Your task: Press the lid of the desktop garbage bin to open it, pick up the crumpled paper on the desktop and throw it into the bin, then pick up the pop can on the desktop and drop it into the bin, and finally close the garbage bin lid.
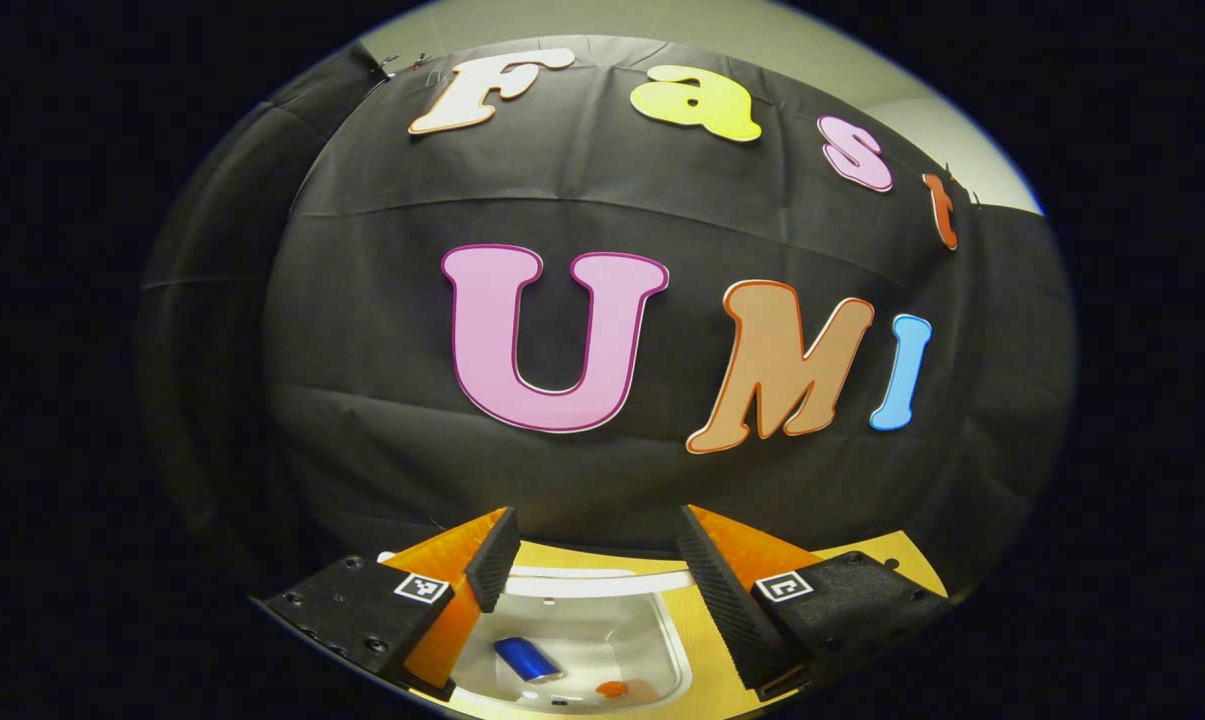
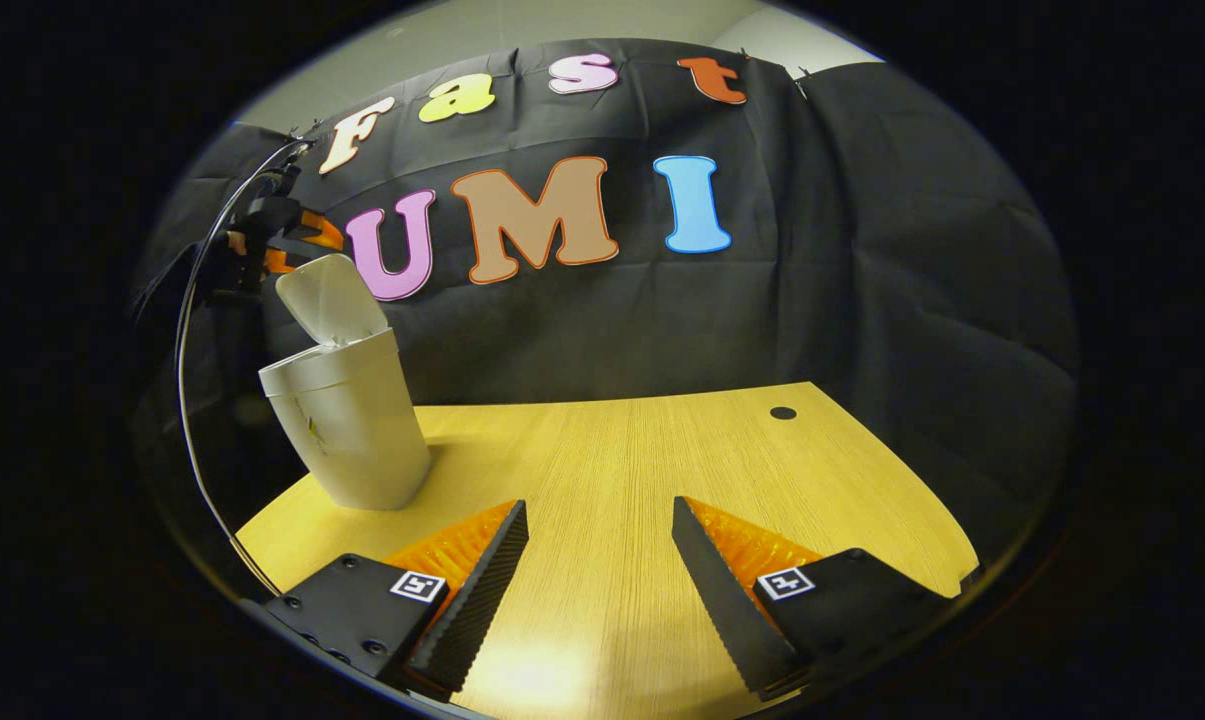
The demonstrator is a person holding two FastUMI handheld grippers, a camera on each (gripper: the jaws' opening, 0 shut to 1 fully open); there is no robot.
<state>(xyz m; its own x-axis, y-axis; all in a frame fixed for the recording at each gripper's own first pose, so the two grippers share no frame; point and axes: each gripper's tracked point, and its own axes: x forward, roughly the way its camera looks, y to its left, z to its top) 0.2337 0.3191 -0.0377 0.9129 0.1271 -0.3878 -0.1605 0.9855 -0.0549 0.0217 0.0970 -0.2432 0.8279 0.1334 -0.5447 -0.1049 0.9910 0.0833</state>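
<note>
The white plastic desktop bin (image 2: 347, 425) stands at left of the right gripper view on the pale wooden tabletop (image 2: 662, 450), its lid (image 2: 330, 298) tilted up. In the left gripper view, lower centre, a blue pop can (image 1: 527, 660) lies inside the bin. The left gripper (image 1: 594, 550) is spread wide, holding nothing. The right gripper (image 2: 598, 520) is likewise wide, empty.

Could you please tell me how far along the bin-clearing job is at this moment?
The pop can already lies inside the open garbage bin, seen from above between the left gripper fingers; the crumpled paper cannot be made out for certain. Both grippers are open and empty, the right gripper over bare desktop. The lid stands up, so closing it remains.
</note>
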